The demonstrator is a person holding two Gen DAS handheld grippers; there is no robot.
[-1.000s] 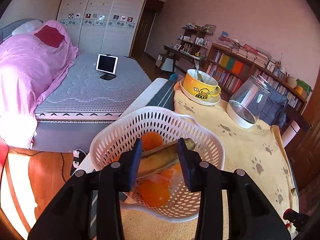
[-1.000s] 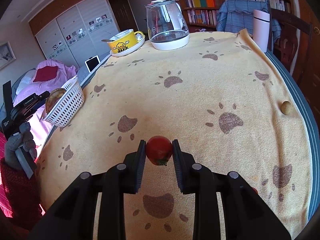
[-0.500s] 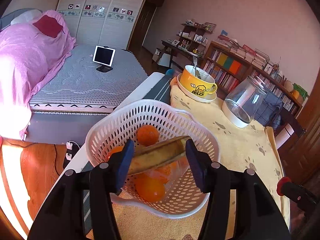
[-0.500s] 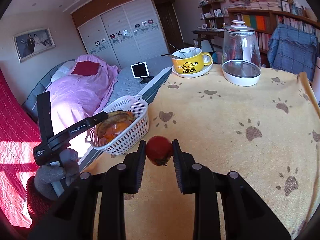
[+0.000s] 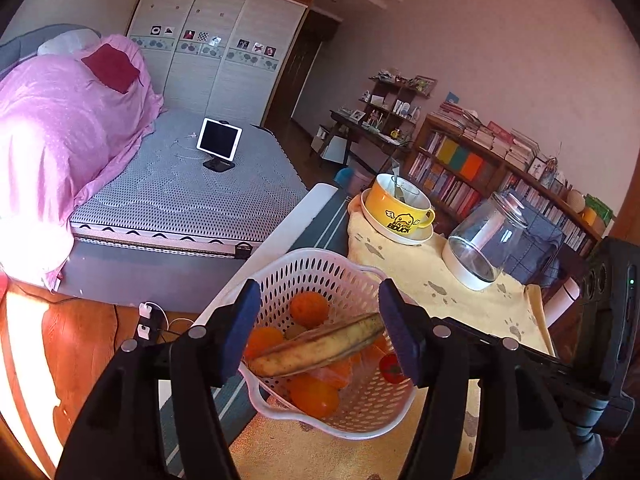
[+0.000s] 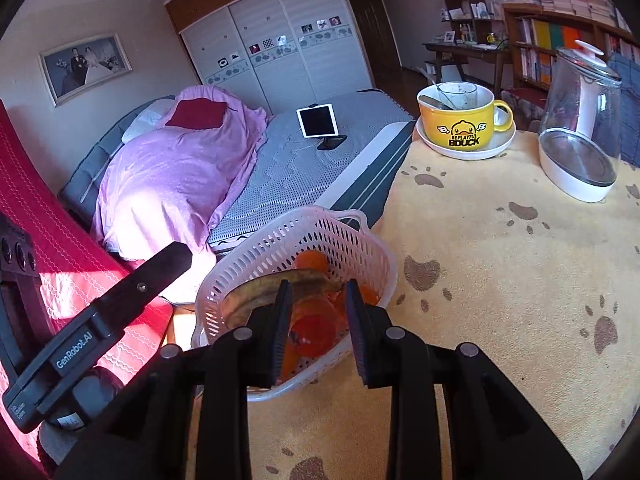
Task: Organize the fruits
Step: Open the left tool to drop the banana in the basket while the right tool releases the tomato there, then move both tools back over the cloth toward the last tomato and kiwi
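A white plastic basket (image 5: pixel 320 254) (image 6: pixel 280 232) stands at the table's left edge with oranges (image 5: pixel 310 308) (image 6: pixel 312 260) inside. A brown-spotted banana (image 5: pixel 320 346) (image 6: pixel 256 288) lies across the oranges. My left gripper (image 5: pixel 318 300) hangs open above the basket, its fingers well clear of the banana. My right gripper (image 6: pixel 319 292) is shut on a red tomato (image 6: pixel 316 332) and holds it just over the basket's near side. The tomato (image 5: pixel 390 368) also shows in the left wrist view, beside the right finger. The left gripper's black body (image 6: pixel 120 308) crosses the right wrist view.
A yellow paw-print cloth (image 6: pixel 500 280) covers the table. A yellow duck mug on a saucer (image 6: pixel 460 120) (image 5: pixel 400 208) and a glass kettle (image 6: pixel 580 140) (image 5: pixel 480 248) stand at the far side. A bed with a pink quilt (image 6: pixel 180 168) lies beyond the table's left edge.
My left gripper has opened and pulled back, leaving the banana in the basket. My right gripper has carried the tomato across the table to the basket.
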